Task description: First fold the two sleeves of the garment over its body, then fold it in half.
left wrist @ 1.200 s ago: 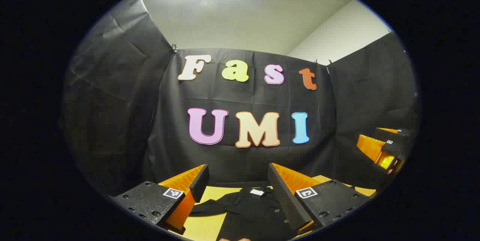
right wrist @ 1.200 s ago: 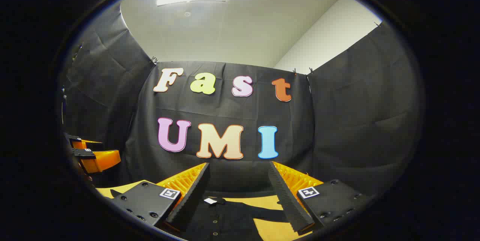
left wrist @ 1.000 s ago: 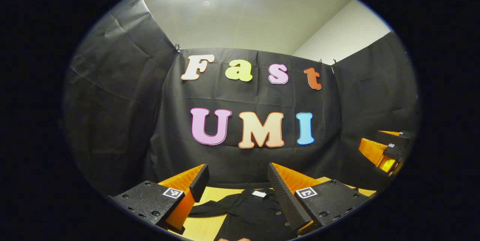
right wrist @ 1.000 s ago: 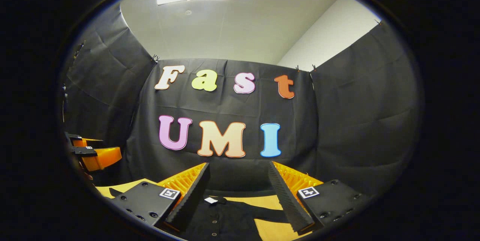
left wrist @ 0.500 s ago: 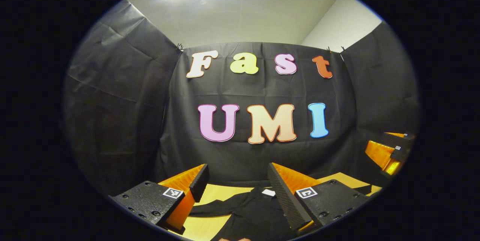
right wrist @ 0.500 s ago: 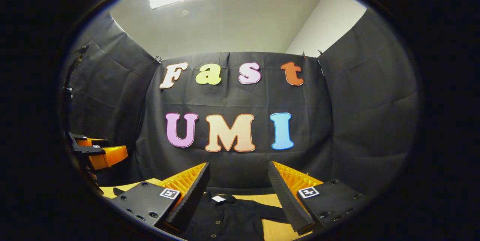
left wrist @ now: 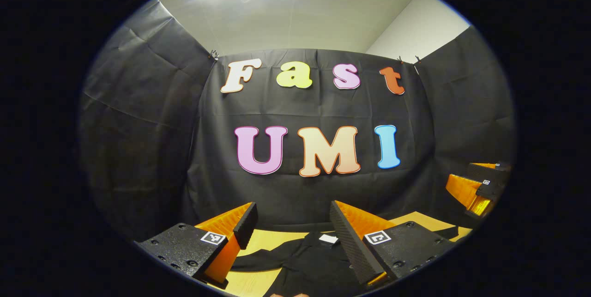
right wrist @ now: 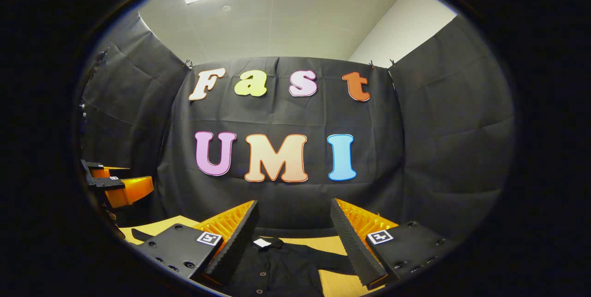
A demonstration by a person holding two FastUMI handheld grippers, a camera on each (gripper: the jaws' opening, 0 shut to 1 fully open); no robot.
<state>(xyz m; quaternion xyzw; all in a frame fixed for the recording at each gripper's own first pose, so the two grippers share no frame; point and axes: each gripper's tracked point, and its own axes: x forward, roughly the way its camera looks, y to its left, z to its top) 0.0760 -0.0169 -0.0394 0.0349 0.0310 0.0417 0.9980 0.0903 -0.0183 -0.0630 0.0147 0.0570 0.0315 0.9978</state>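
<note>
I hold my left tool (left wrist: 289,223) and right tool (right wrist: 293,221) released above the black shirt (right wrist: 281,264) lying on the table (left wrist: 272,238), and I may pinch two layers because black folds hide the sleeve (left wrist: 258,257) edges.

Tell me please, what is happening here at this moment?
A person holds two grippers above a black shirt that lies flat on a yellow table, collar toward the booth's wall. The left gripper and the right gripper both have their jaws wide open and touch nothing. One sleeve lies spread out to the side, so the folding looks not yet begun.
</note>
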